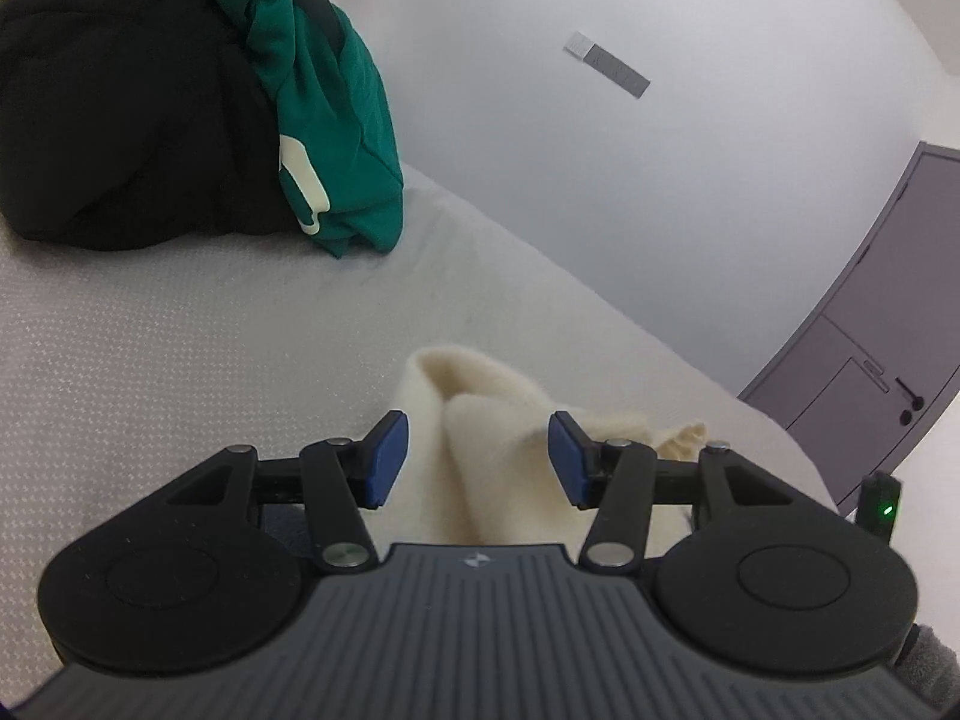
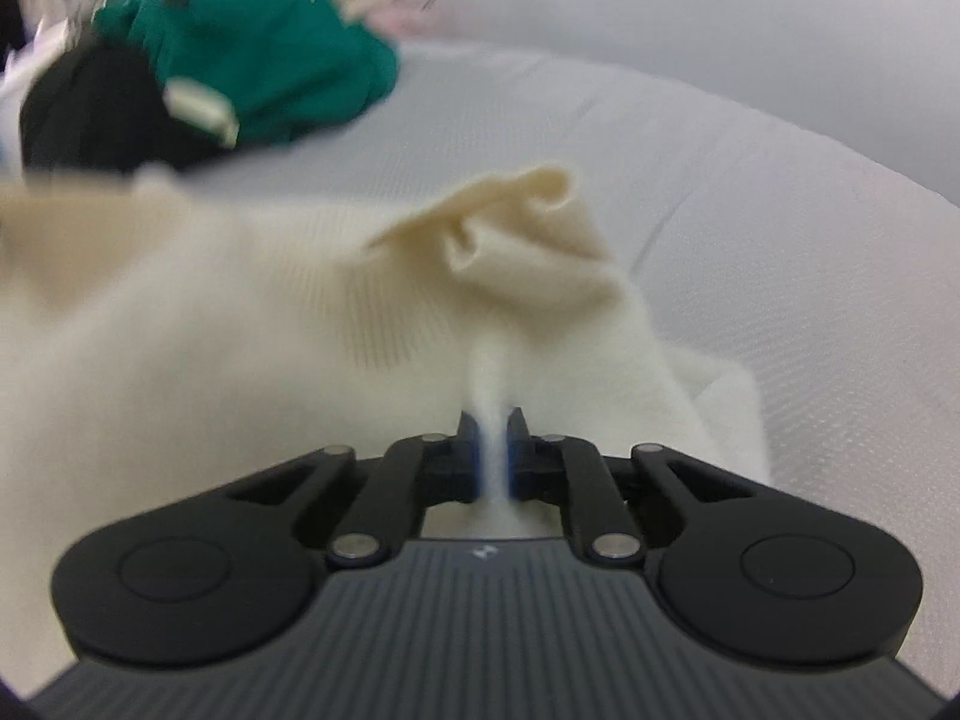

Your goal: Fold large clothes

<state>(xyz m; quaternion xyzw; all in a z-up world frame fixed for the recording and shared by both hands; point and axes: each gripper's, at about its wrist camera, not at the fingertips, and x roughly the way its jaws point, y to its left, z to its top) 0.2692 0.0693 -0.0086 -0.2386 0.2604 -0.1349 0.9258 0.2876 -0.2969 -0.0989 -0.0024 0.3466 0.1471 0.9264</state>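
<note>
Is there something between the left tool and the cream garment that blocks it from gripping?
Nothing visible. The cream garment already bunches between the open pads of the left tool. The right tool is shut on it.

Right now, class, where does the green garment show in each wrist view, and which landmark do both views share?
Left wrist view: green garment at upper left, draped over the right side of the black pile, on the bed.
Right wrist view: green garment at the top left, blurred, with the black pile to its lower left.
Shared landmark: the cream sweater, low in both views.
</note>
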